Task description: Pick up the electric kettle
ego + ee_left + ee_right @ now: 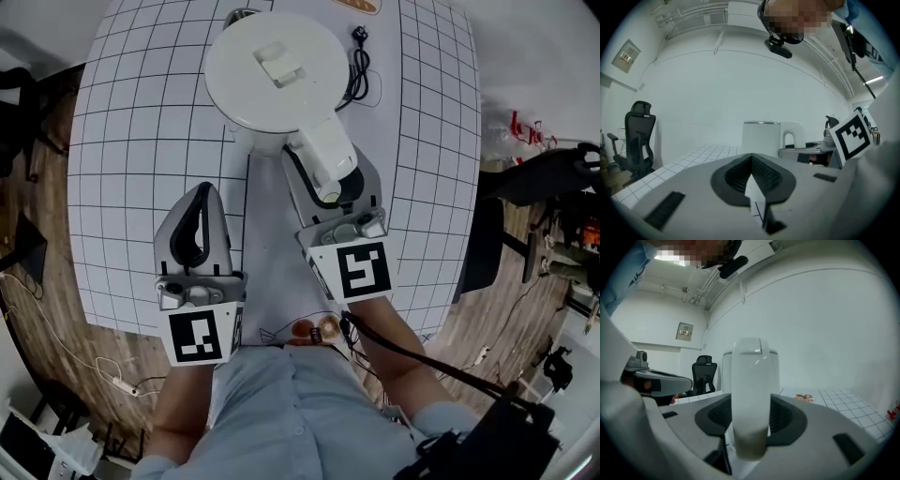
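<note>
Right gripper (326,180) stands released around the kettle handle (319,148). Left gripper (204,190) is clenched on nothing. Next the right must squeeze, then lift.

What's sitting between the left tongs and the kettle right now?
Nothing: in the head view only bare gridded tabletop separates the left tongs from the kettle. The left gripper view shows the same clear stretch.

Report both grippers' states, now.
Left gripper: closed, empty.
Right gripper: open, kettle handle between its jaws.
</note>
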A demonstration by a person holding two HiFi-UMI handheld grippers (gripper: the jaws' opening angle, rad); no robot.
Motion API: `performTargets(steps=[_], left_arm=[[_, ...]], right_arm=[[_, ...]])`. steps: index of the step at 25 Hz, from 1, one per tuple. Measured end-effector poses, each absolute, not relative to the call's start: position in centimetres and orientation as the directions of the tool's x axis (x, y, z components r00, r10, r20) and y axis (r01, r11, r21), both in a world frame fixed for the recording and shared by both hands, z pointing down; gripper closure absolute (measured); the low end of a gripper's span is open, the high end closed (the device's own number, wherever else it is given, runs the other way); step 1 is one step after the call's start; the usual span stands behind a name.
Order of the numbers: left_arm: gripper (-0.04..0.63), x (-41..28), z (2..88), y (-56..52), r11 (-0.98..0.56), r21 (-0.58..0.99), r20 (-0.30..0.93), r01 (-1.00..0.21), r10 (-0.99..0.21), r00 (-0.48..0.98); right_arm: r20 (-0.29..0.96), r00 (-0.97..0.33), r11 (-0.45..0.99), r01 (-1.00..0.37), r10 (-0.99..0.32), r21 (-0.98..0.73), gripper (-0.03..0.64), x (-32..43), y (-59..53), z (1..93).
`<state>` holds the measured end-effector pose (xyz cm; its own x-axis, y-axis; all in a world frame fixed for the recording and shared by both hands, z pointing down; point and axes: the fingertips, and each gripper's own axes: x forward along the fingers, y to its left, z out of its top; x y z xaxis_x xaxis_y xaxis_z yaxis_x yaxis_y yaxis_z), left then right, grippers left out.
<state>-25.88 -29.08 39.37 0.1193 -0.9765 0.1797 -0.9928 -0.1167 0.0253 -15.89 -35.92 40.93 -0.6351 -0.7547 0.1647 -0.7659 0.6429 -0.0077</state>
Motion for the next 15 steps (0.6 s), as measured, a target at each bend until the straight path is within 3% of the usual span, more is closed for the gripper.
performTargets(steps=[7, 15], left_arm=[[0.595, -26.5, 39.2, -28.9, -0.102, 0.028, 0.186, -0.994, -0.977, 0.105], [0.595, -27.3, 39.2, -28.6, -0.076, 0.040, 0.200, -0.996, -0.976, 0.083]], right_arm=[[0.152, -0.645, 0.650, -0.760, -0.749, -0.026, 0.476, -16.2, -35.8, 40.7], [0.027, -0.642, 0.639, -0.766, -0.766, -0.073, 0.517, -16.1, -36.3, 38.0]])
